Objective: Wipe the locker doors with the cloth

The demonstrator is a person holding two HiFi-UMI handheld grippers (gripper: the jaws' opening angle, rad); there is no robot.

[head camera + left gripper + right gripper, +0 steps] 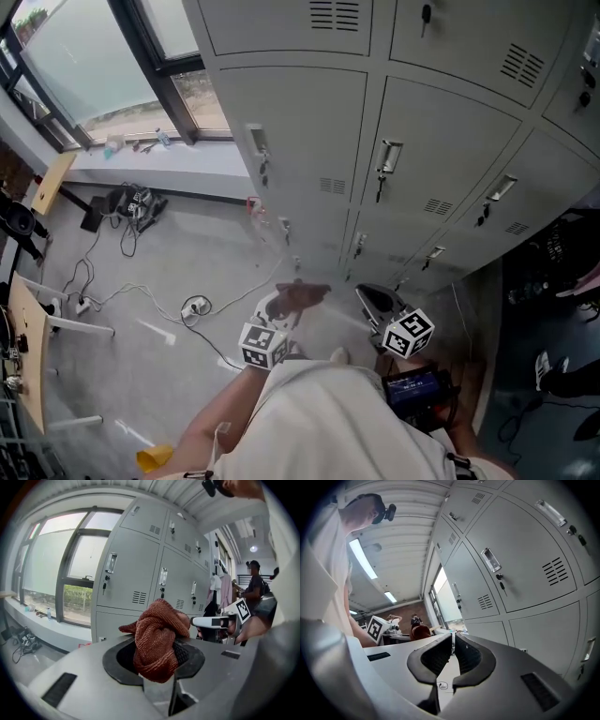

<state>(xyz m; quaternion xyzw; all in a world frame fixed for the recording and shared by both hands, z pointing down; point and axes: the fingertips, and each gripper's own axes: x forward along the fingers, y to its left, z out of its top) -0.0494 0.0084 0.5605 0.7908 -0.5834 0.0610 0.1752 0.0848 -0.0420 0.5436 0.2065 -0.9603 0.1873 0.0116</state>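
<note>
A rust-red knitted cloth (157, 639) is bunched between the jaws of my left gripper (281, 307), which is shut on it. In the head view the cloth (302, 296) hangs low in front of the bottom row of grey locker doors (291, 131), apart from them. My right gripper (372, 296) is held beside it to the right, jaws together with nothing between them. In the right gripper view the right gripper (453, 639) points along the lockers (520, 559). The lockers (136, 573) stand ahead in the left gripper view.
A window (103, 56) with a sill (141, 155) holding small items lies to the left. Cables (131, 211) trail over the floor, and wooden tables (28, 347) stand at the far left. Dark bags (553, 262) sit at the right. People (255, 585) stand far behind.
</note>
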